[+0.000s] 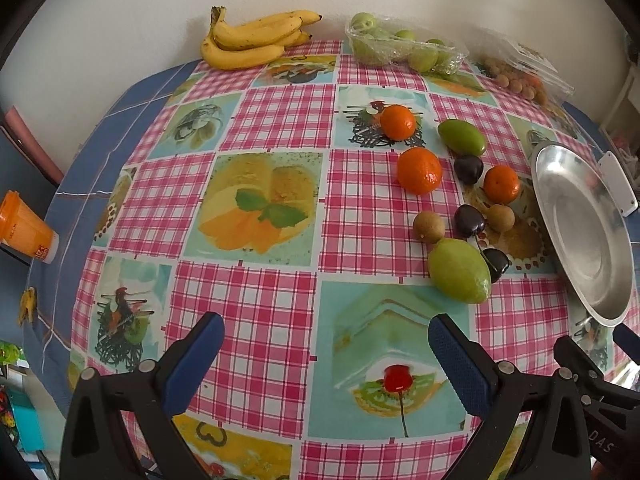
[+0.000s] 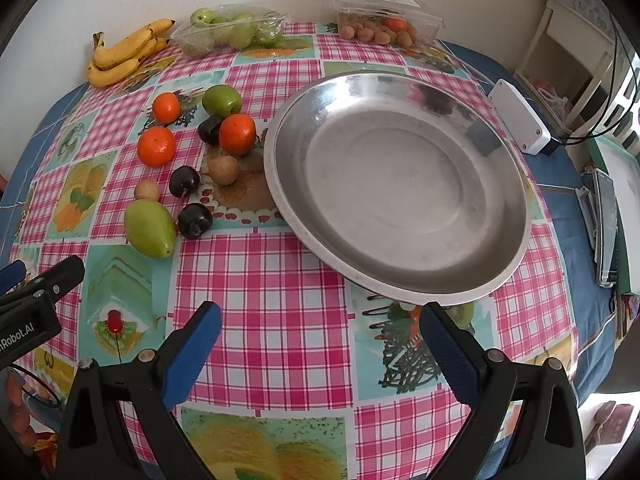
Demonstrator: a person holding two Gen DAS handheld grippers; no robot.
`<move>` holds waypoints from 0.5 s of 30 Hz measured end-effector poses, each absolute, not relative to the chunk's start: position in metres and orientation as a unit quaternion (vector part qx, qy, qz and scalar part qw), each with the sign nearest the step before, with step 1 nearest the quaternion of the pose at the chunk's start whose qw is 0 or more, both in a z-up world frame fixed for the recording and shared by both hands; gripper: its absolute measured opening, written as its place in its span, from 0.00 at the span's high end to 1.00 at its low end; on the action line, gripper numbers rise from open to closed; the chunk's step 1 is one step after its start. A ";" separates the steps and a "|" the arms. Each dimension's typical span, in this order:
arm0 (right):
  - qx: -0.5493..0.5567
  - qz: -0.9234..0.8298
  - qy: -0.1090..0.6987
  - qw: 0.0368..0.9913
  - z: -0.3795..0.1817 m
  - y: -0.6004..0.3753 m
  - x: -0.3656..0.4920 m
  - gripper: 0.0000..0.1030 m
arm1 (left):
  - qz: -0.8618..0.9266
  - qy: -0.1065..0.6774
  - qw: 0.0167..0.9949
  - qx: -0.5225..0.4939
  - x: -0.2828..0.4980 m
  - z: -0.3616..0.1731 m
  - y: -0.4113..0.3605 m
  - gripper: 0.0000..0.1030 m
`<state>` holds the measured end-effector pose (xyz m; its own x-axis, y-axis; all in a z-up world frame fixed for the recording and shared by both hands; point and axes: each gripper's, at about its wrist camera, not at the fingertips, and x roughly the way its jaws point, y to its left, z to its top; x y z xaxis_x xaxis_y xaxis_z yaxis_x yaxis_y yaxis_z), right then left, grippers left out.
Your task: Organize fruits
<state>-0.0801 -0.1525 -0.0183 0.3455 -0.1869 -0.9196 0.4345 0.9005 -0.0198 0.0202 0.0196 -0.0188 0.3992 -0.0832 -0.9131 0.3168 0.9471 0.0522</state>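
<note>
Loose fruit lies on the checked tablecloth left of an empty metal plate (image 2: 400,276) (image 1: 560,184): three oranges (image 2: 156,146) (image 1: 419,170), a near green fruit (image 2: 149,228) (image 1: 459,270), a far green one (image 2: 221,100) (image 1: 461,136), three dark cherries (image 2: 195,220) (image 1: 469,221) and two small brown fruits (image 2: 224,170) (image 1: 429,225). My left gripper (image 1: 326,338) is open and empty, short of the fruit. My right gripper (image 2: 320,328) is open and empty, just before the plate's near rim.
At the wall stand bananas (image 1: 248,40) (image 2: 124,54), a plastic tray of green fruit (image 1: 400,46) (image 2: 228,32) and a box of small brown fruit (image 2: 384,26) (image 1: 516,76). A white box (image 2: 520,118) and a phone (image 2: 606,228) lie right of the plate. An orange cup (image 1: 24,228) sits at the left edge.
</note>
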 end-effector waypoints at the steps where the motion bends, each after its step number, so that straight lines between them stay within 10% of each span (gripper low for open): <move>1: 0.115 -0.192 0.539 0.812 -0.018 -0.153 -0.080 0.04 | -0.122 0.534 0.830 0.110 0.020 -0.019 0.019 0.00; 15: 0.115 -0.195 0.537 0.813 -0.019 -0.151 -0.081 0.04 | -0.135 0.511 0.840 0.121 0.016 -0.017 0.020 0.00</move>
<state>-0.0806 -0.1511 -0.0187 0.3475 -0.1927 -0.9177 0.4398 0.8978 -0.0220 0.0161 0.0196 -0.0168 0.4420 -0.1040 -0.8910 0.3507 0.9342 0.0649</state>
